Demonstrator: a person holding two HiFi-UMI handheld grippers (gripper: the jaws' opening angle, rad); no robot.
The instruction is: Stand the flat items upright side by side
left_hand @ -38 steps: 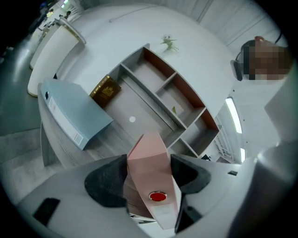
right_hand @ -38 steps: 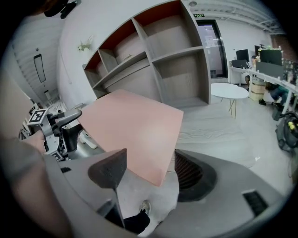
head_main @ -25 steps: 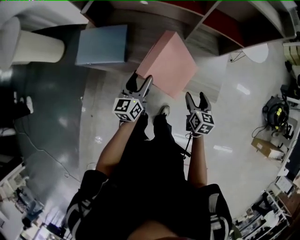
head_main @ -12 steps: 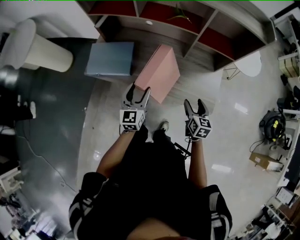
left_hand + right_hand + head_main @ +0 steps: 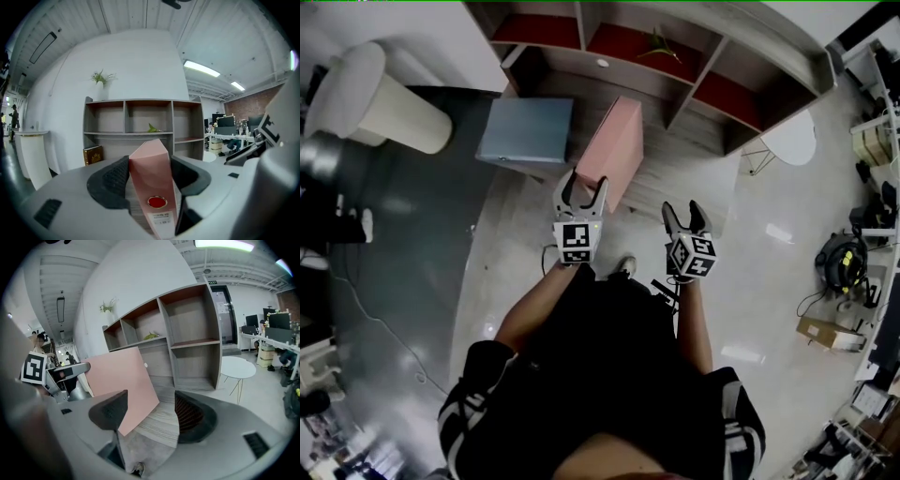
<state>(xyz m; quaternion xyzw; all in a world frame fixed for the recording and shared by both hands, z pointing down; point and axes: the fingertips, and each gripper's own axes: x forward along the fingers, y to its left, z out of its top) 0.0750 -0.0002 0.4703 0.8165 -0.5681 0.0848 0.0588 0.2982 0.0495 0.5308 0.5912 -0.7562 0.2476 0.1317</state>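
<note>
Pink cardboard lever-arch binder (image 5: 614, 150) showed a broad, slanted face a second ago and now stands nearly on edge over the low wooden ledge (image 5: 675, 155) in front of the shelves. The left gripper (image 5: 581, 185) is clamped wide across its spine. The right gripper (image 5: 686, 212) hangs empty with its jaws parted. I can't quite tell whether the binder's bottom edge touches the ledge yet. The grey-blue flat binder (image 5: 525, 131) beside it lies flat as before, so it likely comes next.

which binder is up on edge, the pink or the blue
The pink binder: it stands tilted on edge, its spine in the fingers of the left gripper. The blue binder lies flat beside it.
</note>
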